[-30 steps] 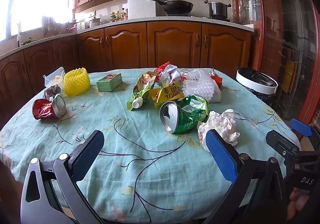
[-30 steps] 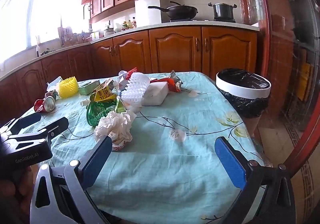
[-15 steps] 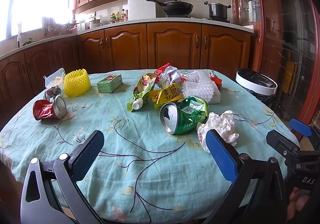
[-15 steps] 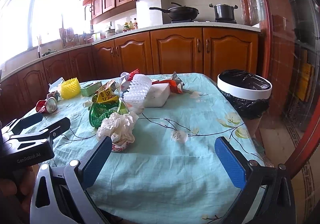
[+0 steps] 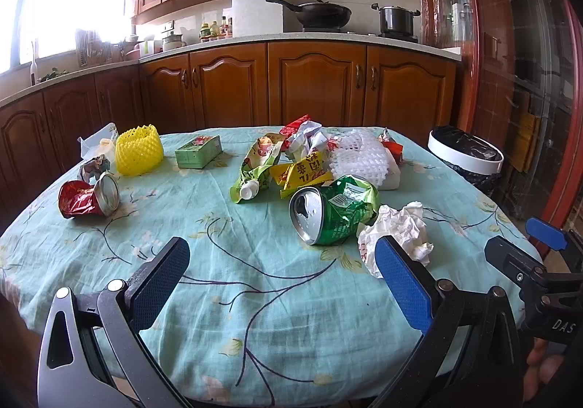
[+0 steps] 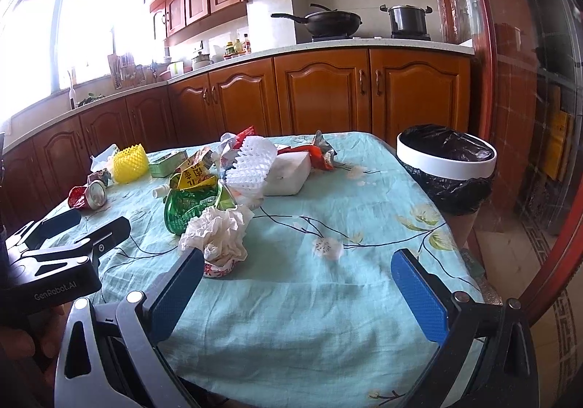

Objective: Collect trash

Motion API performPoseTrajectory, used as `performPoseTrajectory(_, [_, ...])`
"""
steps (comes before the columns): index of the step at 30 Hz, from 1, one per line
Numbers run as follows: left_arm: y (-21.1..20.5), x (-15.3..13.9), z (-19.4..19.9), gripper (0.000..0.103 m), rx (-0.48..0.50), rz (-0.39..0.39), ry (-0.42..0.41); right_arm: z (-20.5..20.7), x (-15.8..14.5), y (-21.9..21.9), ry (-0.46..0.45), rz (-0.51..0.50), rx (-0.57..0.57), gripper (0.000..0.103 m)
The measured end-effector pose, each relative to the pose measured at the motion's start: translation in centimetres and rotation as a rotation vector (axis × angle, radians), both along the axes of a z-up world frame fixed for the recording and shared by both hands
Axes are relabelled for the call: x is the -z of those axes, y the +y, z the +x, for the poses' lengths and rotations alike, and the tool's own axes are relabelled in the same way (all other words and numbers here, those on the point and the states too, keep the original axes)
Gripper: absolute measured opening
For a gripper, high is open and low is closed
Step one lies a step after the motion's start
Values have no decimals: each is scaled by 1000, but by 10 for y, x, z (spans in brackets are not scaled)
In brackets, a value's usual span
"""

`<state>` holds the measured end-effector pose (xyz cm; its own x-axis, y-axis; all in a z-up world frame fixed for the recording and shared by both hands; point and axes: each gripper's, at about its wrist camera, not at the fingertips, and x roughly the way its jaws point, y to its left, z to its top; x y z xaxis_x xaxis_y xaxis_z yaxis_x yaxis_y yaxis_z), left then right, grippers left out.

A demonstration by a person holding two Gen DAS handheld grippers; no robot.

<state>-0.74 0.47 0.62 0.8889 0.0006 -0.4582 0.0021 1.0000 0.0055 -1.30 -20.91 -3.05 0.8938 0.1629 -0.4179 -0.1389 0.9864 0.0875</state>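
Both views look forward from the near edge of the table (image 5: 255, 298), low over the cloth, toward the kitchen cabinets. The left wrist view frames the green can (image 5: 333, 215) between its 2 fingers (image 5: 160, 280). The right wrist view sits further right, its fingers (image 6: 175, 293) flanking bare cloth. Both share the crumpled paper (image 6: 218, 233) and the bin (image 6: 446, 167).

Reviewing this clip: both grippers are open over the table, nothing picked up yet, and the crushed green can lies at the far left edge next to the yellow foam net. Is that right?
Not quite. The can by the yellow foam net at the left edge is the crushed red can. The green can lies mid-table beside the crumpled tissue, as the left wrist view shows. The left gripper and right gripper are indeed open and empty.
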Motion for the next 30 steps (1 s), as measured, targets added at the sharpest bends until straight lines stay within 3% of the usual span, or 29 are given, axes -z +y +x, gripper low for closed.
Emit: performPoseTrajectory(30, [7, 4, 6, 103, 0, -24, 25, 2, 1, 1, 10, 28, -17, 103])
